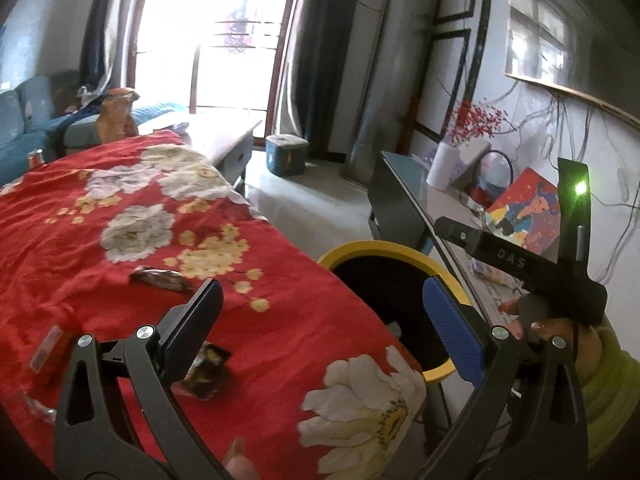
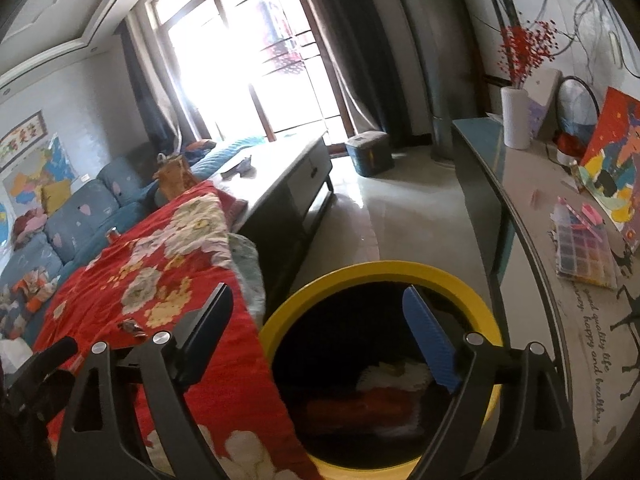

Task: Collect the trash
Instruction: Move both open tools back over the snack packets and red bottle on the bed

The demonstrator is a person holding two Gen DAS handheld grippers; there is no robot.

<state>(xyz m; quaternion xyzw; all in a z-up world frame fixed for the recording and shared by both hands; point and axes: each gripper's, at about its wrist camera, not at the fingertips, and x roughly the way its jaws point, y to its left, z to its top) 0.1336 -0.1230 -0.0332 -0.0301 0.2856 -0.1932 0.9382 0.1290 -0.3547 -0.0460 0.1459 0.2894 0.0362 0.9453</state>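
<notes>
Trash is still out on the red floral cloth (image 1: 120, 200): at far left a clear plastic scrap (image 1: 46, 347), then a dark crinkled wrapper (image 1: 160, 279) and a dark foil packet (image 1: 206, 372) lying under the left gripper (image 1: 322, 320), whose jaws are spread with nothing between them. To the right, the yellow-rimmed round black bin (image 2: 380, 270) already holds red and white scraps (image 2: 384, 392). The right gripper (image 2: 320, 336) hangs over it, jaws wide and empty, so I judge collection partly done, with three pieces left.

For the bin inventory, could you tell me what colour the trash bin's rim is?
Yellow; the trash bin's rim shows best in the right wrist view.
</notes>
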